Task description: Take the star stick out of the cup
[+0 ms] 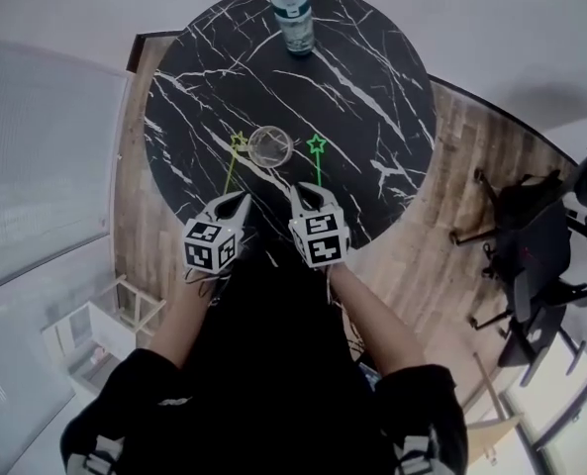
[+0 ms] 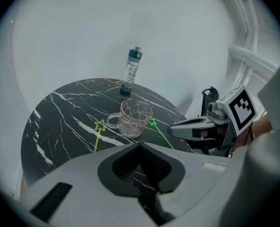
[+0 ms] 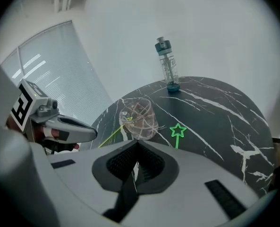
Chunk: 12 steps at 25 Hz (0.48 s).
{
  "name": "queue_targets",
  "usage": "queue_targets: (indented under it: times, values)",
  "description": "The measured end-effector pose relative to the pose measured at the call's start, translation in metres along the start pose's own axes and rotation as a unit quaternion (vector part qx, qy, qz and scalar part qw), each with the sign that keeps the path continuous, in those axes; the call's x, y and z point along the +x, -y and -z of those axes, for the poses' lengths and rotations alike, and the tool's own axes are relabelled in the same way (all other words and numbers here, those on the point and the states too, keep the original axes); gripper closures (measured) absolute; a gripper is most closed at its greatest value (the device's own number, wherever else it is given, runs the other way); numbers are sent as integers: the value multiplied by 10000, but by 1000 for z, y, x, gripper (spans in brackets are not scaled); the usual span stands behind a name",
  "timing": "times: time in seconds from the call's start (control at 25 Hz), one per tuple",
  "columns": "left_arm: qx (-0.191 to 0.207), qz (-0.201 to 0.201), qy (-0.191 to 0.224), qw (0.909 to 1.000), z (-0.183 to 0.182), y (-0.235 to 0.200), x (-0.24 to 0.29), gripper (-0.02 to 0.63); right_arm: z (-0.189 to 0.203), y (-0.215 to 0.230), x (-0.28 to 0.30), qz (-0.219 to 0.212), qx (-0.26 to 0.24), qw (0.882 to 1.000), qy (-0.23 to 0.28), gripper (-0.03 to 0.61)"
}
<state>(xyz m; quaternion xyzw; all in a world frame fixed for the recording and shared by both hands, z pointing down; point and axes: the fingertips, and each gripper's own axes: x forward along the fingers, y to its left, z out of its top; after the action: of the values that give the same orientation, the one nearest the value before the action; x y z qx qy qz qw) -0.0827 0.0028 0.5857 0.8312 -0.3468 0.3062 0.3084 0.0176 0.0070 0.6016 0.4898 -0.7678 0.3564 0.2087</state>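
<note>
The left tongs (image 1: 240, 199) and right tongs (image 1: 300, 190) are both closed on nothing, side by side over the near edge of the surface (image 1: 372, 77). Just past them stands the cup (image 1: 270, 146). A yellow star stick (image 1: 232, 164) lies flat beside it toward the left edge and a green star stick (image 1: 318, 163) toward the right edge, and a bottle (image 1: 293, 18) stands at the far edge.

Before me, the table (image 1: 372, 97) is black marble veined in white, under a clear cup (image 1: 270, 146) laced with pinkish lines. A yellow star stick (image 1: 239, 142) lies left of the cup, a green star stick (image 1: 317, 145) right of it, and a teal-capped clear bottle (image 1: 294, 18) beyond.
</note>
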Motion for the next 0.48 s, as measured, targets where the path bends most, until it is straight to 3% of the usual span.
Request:
queue_targets:
  times: [0.24, 0.48]
  values:
    - [124, 167, 121, 9997, 0, 2, -15, 614, -13, -19, -7, 225, -256, 9983, 466, 583]
    - [668, 383, 732, 9943, -22, 12, -61, 614, -34, -59, -43, 683, -599, 9887, 1191, 583]
